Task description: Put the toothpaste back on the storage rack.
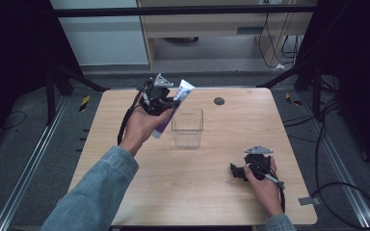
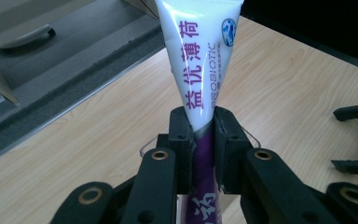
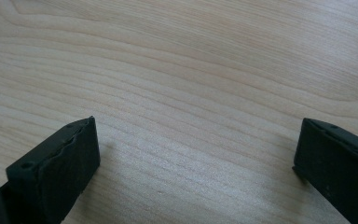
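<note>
A white and purple toothpaste tube (image 1: 183, 91) is held above the far left part of the wooden table (image 1: 197, 192). My left gripper (image 1: 169, 105) is shut on it, tilted, just left of a clear plastic container (image 1: 188, 129). In the left gripper view the pads (image 2: 182, 135) pinch the tube (image 2: 203, 70) where white turns to purple, its flat crimped end pointing away. My right gripper (image 1: 236, 172) rests low on the table at the near right, with a hand around it. Its jaws (image 3: 196, 154) stand wide apart over bare wood with nothing between them.
The clear container stands upright near the table's middle, and nothing shows inside it. A small dark round spot (image 1: 218, 101) lies behind it. The right gripper's two jaws (image 2: 354, 140) show at the right edge of the left gripper view. Cables and black frame legs surround the table.
</note>
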Demonstrator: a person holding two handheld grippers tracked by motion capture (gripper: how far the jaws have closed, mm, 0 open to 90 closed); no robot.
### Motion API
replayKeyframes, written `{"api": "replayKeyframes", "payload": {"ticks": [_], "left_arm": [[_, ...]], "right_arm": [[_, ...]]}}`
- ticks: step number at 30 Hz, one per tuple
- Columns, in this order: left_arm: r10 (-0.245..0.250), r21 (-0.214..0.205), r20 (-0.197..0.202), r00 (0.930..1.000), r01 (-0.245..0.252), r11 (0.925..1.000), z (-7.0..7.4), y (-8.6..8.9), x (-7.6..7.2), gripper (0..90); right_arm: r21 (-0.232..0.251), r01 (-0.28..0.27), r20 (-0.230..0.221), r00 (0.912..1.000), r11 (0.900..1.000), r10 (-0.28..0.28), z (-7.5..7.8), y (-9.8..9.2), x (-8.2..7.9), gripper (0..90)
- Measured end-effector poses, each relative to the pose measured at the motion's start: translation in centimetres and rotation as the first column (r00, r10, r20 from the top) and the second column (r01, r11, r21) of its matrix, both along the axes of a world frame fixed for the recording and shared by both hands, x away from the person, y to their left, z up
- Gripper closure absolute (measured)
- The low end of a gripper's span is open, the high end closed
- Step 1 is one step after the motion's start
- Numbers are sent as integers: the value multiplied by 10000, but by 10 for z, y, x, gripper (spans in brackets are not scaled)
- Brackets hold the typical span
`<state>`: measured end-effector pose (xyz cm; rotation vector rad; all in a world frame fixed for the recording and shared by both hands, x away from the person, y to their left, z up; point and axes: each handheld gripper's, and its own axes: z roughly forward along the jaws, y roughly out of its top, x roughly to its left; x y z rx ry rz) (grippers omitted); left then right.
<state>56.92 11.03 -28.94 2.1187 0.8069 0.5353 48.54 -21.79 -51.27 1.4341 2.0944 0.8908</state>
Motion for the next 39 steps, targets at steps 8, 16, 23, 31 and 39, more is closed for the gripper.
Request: {"api": "replayKeyframes", "payload": {"ticks": [8,16,23,31,39], "left_arm": [[29,-127,163,9999,-27,9999,3,-5,5,787],[-68,-320,451,9990,82,9995,6,-9,9,787],[-129,-620,628,9979,168,9979,9,-12,13,787],[-236,-866,819,9964,307,9958,14,-19,15,787],[-358,-1067,954,9948,460,9932,14,-24,17,787]], "right_arm": [[-9,-5,7,10000,10000,5,0,0,0,3],[-10,-7,7,10000,10000,7,0,0,0,3],[-9,-5,8,10000,10000,5,0,0,0,3],[-8,-4,9,10000,10000,4,0,0,0,3],[-3,-7,2,10000,10000,7,0,0,0,3]]}}
